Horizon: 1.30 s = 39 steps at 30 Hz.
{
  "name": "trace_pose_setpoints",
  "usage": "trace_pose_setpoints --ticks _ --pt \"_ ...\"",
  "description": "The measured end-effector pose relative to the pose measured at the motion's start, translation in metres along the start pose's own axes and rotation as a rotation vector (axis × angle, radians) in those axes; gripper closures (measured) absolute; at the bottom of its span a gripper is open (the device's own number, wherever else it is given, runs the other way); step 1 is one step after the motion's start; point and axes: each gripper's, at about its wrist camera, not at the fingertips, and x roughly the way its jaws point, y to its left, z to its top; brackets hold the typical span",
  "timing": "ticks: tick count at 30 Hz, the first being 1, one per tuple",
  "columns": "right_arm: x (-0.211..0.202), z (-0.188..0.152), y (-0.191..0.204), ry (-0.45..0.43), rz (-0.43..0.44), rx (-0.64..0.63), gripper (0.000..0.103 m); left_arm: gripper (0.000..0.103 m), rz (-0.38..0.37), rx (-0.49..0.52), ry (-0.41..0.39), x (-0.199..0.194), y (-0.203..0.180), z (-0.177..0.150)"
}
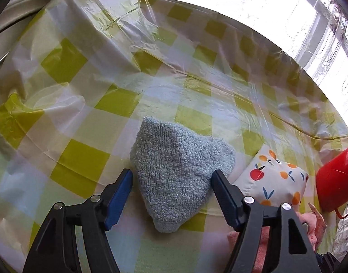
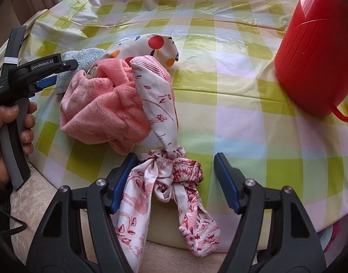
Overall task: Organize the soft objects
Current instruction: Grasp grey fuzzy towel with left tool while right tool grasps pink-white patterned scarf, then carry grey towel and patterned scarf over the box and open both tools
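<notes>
Here I have both grippers low over the table [image 1: 196, 45], which is covered by a green-and-white checked plastic cloth. My left gripper [image 1: 171, 177] stands open around the blue terry cloth [image 1: 178, 170]; the cloth lies bunched between the two blue pads, close to both, but I cannot tell whether either pad touches it. Just right of it sits the fruit-print pouch [image 1: 274, 179], and at the far right edge the red bucket [image 1: 335, 179] lies on its side.

My right gripper [image 2: 175, 161] is open too. Between its fingers lies the red-and-white patterned scrunchie [image 2: 183, 173] at the near edge of the table, its fabric tails hanging over toward me. The left pad sits right against one tail; the right pad is clear of the fabric. One long tail runs up and away onto the pink fleece bundle [image 2: 101, 109], which rests left of centre. Beyond that bundle I see the pouch and the blue cloth, with the person's hand [image 2: 5, 125] holding the left tool at the left edge.
</notes>
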Motion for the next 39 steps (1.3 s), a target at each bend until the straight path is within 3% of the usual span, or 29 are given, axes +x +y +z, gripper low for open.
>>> trace_pose_setpoints --ticks 3,8,14,20,27,39 --pt "-0.001 -0.002 0.003 -0.009 -0.025 -0.014 0.034 0.040 -0.015 0.035 -0.001 0.007 -0.003 -0.002" --pt "-0.003 -0.004 0.005 -0.020 -0.041 -0.026 0.049 0.061 -0.026 0.053 -0.021 0.004 -0.005 -0.004" --pt "-0.005 -0.006 0.004 -0.029 -0.028 -0.019 0.065 0.077 -0.032 0.049 -0.055 -0.007 -0.004 -0.010" --pt "-0.010 -0.011 0.000 -0.032 0.008 -0.002 0.074 0.081 -0.026 0.013 -0.079 -0.024 0.003 -0.015" --pt "-0.026 -0.018 -0.008 -0.064 0.016 0.035 0.075 0.082 -0.046 -0.014 -0.111 -0.057 0.005 -0.025" --pt "-0.069 -0.038 -0.018 -0.133 -0.001 0.052 0.075 0.082 -0.159 0.028 -0.127 -0.122 -0.028 -0.063"
